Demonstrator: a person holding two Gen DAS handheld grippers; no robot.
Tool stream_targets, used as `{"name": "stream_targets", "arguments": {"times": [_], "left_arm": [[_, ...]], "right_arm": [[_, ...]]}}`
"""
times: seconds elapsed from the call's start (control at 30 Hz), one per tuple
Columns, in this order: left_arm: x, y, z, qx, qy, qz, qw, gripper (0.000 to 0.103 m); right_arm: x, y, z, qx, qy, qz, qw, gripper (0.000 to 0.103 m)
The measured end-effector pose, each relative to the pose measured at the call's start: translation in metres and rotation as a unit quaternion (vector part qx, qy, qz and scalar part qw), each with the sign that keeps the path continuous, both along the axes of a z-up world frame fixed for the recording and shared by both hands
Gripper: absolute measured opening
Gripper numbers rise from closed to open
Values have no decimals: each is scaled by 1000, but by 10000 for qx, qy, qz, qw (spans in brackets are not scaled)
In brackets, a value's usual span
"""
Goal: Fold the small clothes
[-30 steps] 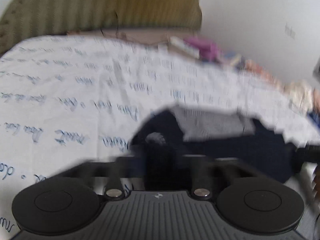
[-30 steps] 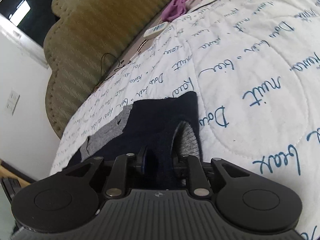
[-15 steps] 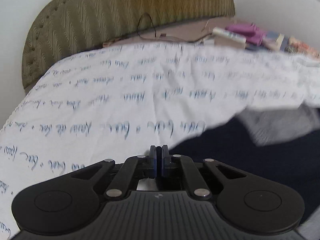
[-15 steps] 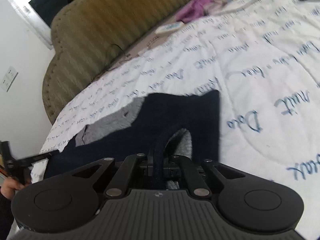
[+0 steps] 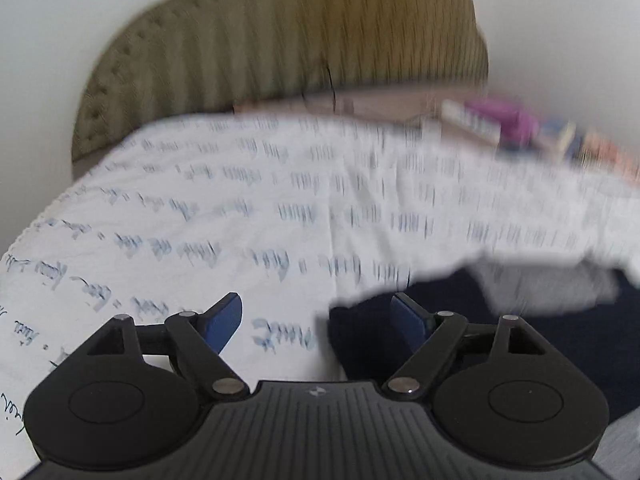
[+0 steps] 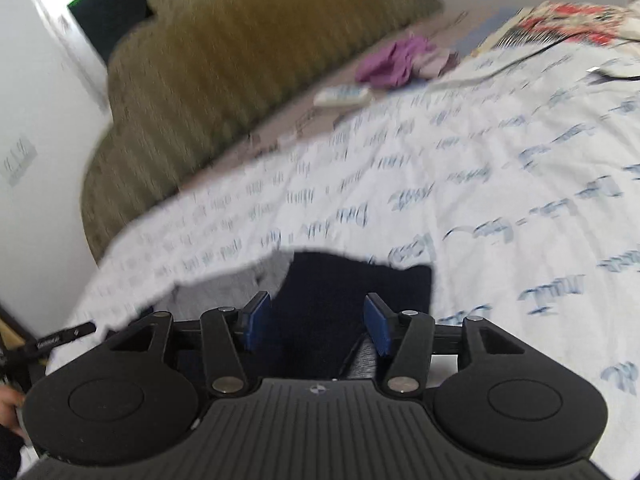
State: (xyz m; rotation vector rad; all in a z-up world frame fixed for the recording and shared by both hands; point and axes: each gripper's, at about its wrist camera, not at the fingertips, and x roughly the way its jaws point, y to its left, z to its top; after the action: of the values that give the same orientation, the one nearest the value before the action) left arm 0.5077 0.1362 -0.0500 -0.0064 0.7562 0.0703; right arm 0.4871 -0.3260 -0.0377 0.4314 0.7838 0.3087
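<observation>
- Left wrist view: the left gripper (image 5: 317, 316) is hovering with its fingers spread wide and nothing between them. One blue pad (image 5: 222, 322) is showing over the quilt (image 5: 240, 208), the other over the edge of the garment (image 5: 520, 340).
- The garment, dark navy with a grey panel, is lying flat on the quilt to the right of this gripper's middle. The picture is blurring, so the cloth's exact outline is hard to read.
- By my judgement, a fold is sitting finished or half-finished and the hand is sitting between grasps. The next move is calling for a fresh pinch on a navy edge or corner, with the jaws straddling the cloth before closing.
- Right wrist view: the right gripper (image 6: 316, 322) is likewise hanging with fingers apart, gripping nothing, directly over the garment (image 6: 340, 288), whose far navy corner is lying square on the quilt (image 6: 500, 160).
- Grey fabric is peeking out on both sides beneath the fingers, so the layers are probably needing smoothing or another fold.
- No containers are showing in either view; loose purple cloth (image 6: 392, 60) is lying by the headboard (image 6: 240, 60).
</observation>
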Motion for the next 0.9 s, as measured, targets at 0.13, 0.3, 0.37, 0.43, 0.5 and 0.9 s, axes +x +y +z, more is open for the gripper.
{"name": "stream_targets", "arguments": {"times": [0.13,0.3,0.37,0.43,0.5,0.9], "left_arm": [[14,-18,-29,323,386,-30,9987,79],[16,-21,-21,95,209,-214,9995,5],[15,-23,-19,182,170,-214,9995,5],[16,-20,-18,153,131,-219,9996,4],[17,-18,-16,182,80,-170,9997,4],[-24,-16,-4,174,-31,-294,9994,74]], "right_arm": [[20,29,-26,-879,384,304,9949,42],[18,45,-17,-1044,285,870,9903,7],[17,38,-12,-994,208,771,9918,6],[15,28,-5,-772,45,606,9952,5],[15,18,3,-629,-106,383,9972,3],[-30,32,2,-446,-313,667,9963,25]]}}
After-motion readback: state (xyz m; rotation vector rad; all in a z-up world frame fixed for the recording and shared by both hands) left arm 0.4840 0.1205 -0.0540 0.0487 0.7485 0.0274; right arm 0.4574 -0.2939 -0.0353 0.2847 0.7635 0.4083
